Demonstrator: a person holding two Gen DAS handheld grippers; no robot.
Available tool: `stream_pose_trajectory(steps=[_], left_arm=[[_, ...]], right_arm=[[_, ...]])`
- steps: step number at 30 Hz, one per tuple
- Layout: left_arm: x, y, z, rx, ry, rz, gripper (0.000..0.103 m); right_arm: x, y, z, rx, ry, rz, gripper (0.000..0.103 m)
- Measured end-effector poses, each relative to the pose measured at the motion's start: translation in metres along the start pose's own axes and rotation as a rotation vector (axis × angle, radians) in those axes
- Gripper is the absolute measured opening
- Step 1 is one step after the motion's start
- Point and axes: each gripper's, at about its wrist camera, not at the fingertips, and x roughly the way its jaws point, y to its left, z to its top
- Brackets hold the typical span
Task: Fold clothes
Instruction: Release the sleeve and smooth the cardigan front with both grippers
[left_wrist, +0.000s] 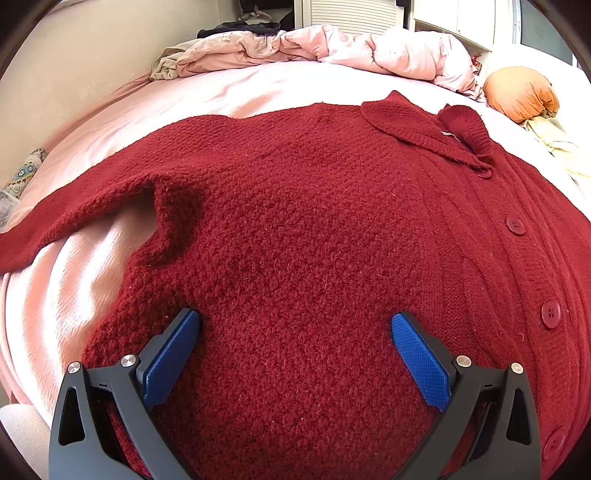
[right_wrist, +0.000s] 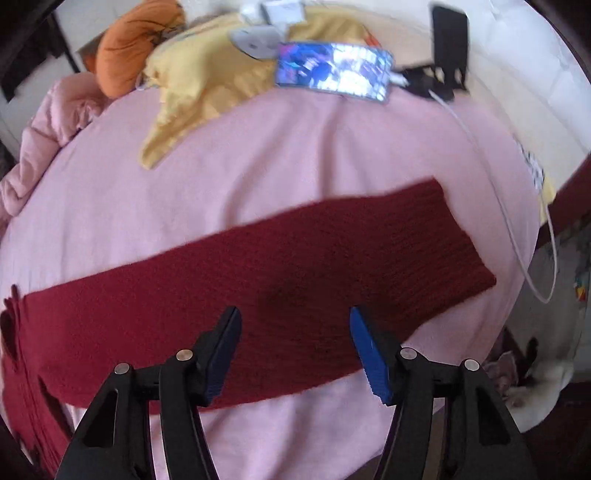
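A dark red knitted cardigan (left_wrist: 314, 229) lies spread on the pink bed sheet (left_wrist: 192, 96), buttons running down its right side and its collar at the far right. My left gripper (left_wrist: 295, 321) hovers over the cardigan's body, open, nothing between its blue pads (left_wrist: 173, 354). In the right wrist view one red sleeve (right_wrist: 258, 280) lies stretched flat across the pink sheet (right_wrist: 258, 155), cuff to the right. My right gripper (right_wrist: 295, 317) stands over the sleeve's middle, open, with nothing pinched between its fingers.
A crumpled pink quilt (left_wrist: 388, 51) and an orange cushion (left_wrist: 521, 92) lie at the bed's far side. Beyond the sleeve lie a yellow garment (right_wrist: 207, 81), a lit phone (right_wrist: 332, 70) and a white cable (right_wrist: 517, 229) near the bed's right edge.
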Motion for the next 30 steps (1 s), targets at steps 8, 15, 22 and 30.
stream_pose_trajectory(steps=[8,15,22,30], left_arm=[[0.000,0.000,0.000,0.001,-0.005,-0.003,0.103],[-0.001,0.000,-0.001,0.003,-0.006,-0.007,0.103],[-0.001,-0.001,0.001,0.005,-0.001,0.000,0.103],[-0.001,-0.002,0.003,0.006,0.020,0.003,0.103]], right_arm=[[-0.038,0.240,-0.083,-0.441,-0.014,0.294,0.082],[0.029,0.364,-0.183,-0.665,0.003,0.331,0.084],[0.033,0.366,-0.184,-0.588,-0.032,0.252,0.093],[0.019,0.411,-0.218,-0.678,-0.073,0.352,0.093]])
